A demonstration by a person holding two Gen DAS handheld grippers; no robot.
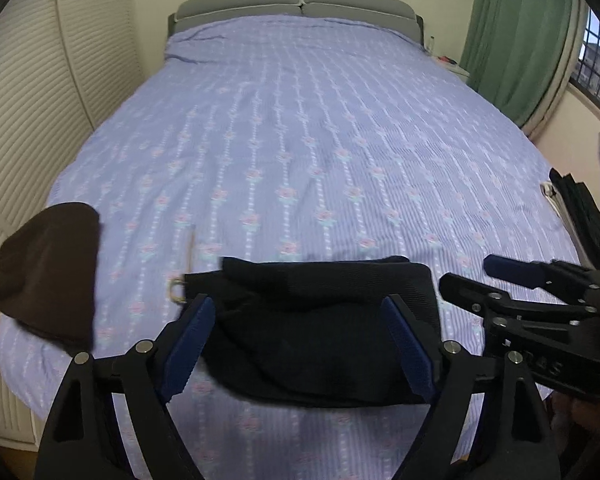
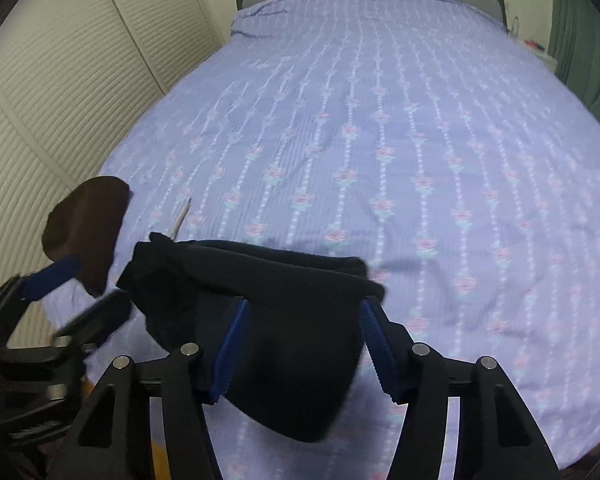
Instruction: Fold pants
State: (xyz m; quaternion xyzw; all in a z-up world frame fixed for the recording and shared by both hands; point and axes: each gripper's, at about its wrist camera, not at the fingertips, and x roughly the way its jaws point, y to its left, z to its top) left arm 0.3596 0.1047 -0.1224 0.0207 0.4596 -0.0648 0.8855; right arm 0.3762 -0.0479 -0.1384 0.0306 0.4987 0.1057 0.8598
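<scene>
Dark navy pants [image 1: 320, 328] lie folded into a compact bundle on the lilac flowered bedspread [image 1: 300, 140] near the foot of the bed; they also show in the right wrist view [image 2: 268, 320]. My left gripper [image 1: 300, 336] is open, its blue pads either side of the bundle just above it. My right gripper [image 2: 300, 340] is open over the bundle's right part. In the left wrist view the right gripper [image 1: 476, 276] shows at the right, open. In the right wrist view the left gripper [image 2: 80, 288] shows at the left, open.
A folded brown garment [image 1: 48, 268] lies at the bed's left edge, also in the right wrist view [image 2: 88, 224]. A pencil [image 2: 180, 218] lies beside the pants. Black items [image 1: 580, 216] sit at the right edge. White louvred closet doors [image 1: 40, 80] at left; grey headboard [image 1: 300, 4], green curtain [image 1: 516, 32].
</scene>
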